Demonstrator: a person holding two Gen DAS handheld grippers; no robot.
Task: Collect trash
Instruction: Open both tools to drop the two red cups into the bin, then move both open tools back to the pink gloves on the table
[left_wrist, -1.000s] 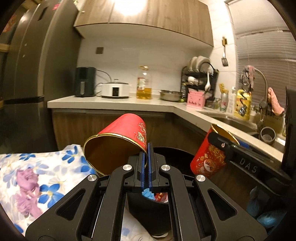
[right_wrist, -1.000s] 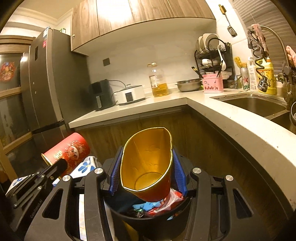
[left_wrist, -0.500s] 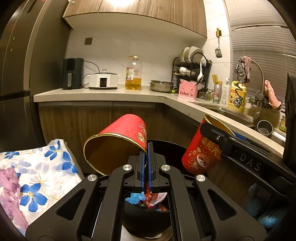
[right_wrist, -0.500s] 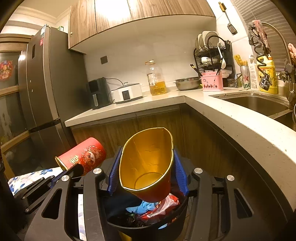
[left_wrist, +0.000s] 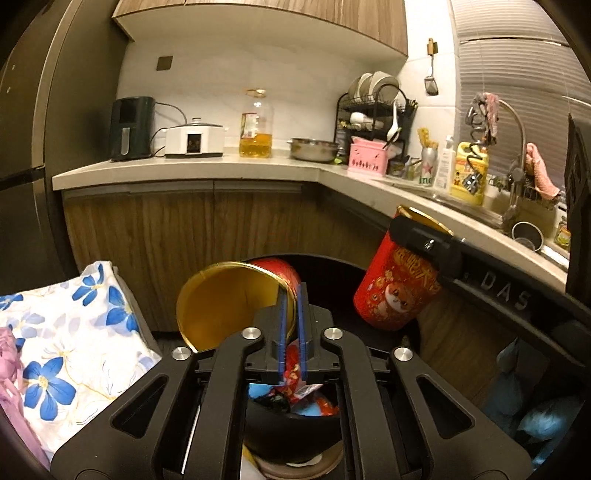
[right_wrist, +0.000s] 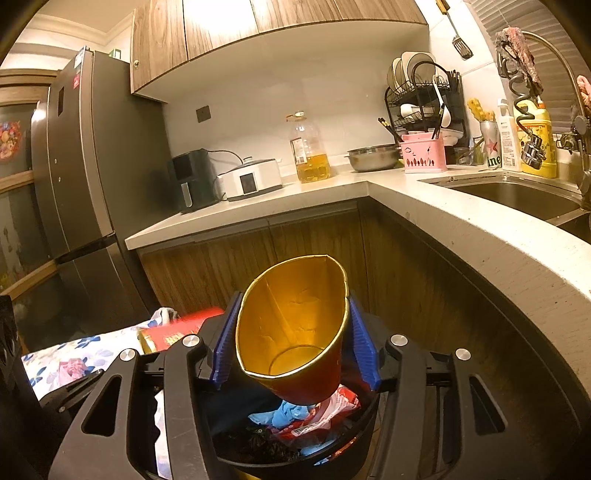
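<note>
My left gripper (left_wrist: 291, 295) is shut on the rim of a red paper cup (left_wrist: 229, 302) with a gold inside, tipped with its mouth toward the camera above a black trash bin (left_wrist: 295, 424). My right gripper (right_wrist: 295, 328) is shut on a second red cup (right_wrist: 295, 325), squeezed oval, held above the same bin (right_wrist: 295, 446). That second cup also shows in the left wrist view (left_wrist: 395, 291), held by the right gripper's black fingers (left_wrist: 424, 240). The bin holds red and blue wrappers (right_wrist: 306, 417). The left-held cup shows low left in the right wrist view (right_wrist: 177, 332).
A flowered cloth (left_wrist: 66, 350) lies left of the bin. Wooden cabinets (left_wrist: 221, 221) and an L-shaped white counter (right_wrist: 461, 229) stand behind and to the right. A fridge (right_wrist: 85, 184) stands at left. A sink (right_wrist: 517, 192) with bottles is at right.
Both grippers have come lower and nearer over the bin. The left-held cup has dropped and tipped further down. Both cups remain gripped.
</note>
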